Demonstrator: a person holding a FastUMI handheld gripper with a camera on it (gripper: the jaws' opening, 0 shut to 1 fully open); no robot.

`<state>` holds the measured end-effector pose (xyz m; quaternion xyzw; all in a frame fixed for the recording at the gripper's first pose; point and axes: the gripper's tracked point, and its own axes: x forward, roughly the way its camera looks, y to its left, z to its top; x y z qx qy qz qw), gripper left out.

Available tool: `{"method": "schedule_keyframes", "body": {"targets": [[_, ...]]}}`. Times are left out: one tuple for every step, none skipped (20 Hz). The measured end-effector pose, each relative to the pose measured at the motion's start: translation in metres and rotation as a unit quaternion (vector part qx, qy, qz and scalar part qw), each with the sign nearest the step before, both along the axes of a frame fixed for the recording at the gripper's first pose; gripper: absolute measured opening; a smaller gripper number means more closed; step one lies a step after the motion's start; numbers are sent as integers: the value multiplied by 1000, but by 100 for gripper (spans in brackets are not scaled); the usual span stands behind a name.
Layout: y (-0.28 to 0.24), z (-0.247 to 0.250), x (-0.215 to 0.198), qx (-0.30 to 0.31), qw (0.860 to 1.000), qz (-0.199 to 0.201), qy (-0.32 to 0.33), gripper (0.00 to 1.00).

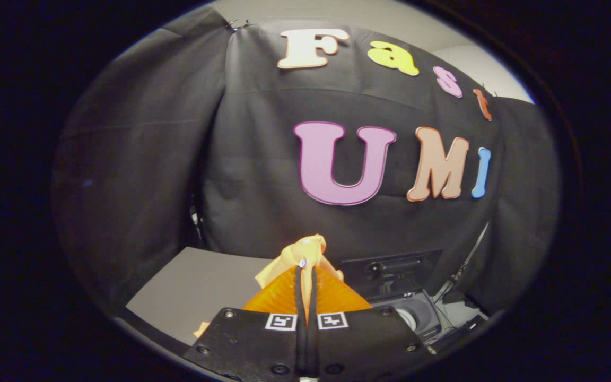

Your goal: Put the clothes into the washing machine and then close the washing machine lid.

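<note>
Above the tabletop (189, 286), tool (305, 265) pinches yellow cloth (300, 252), lifted; washing machine (414, 313) open, loading and lid-closing remain.

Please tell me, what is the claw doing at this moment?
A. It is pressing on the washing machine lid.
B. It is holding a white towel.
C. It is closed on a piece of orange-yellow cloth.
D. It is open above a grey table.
C: the claw has its two fingers drawn together with the crumpled orange-yellow cloth pinched between them and bunching out past the tips.
</note>
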<state>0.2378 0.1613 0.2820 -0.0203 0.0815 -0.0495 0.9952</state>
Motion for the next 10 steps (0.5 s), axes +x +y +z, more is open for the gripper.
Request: {"method": "schedule_keyframes", "body": {"targets": [[-14,-1,3,2,1000,-8,-4,0],[-28,-6,5,1,1000,-13,-2,0],[-42,-13,7,-5,1000,-22,3,0],[-61,-18,8,-16,999,-34,8,0],[-78,-24,8,-23,999,-46,12,0],[-94,-32,10,-23,998,-55,18,0],[-108,-42,13,-25,997,-62,25,0],[-118,-48,13,-30,997,-66,29,0],[-129,-55,13,-37,996,-68,35,0],[-139,-63,15,-43,996,-71,37,0]]}}
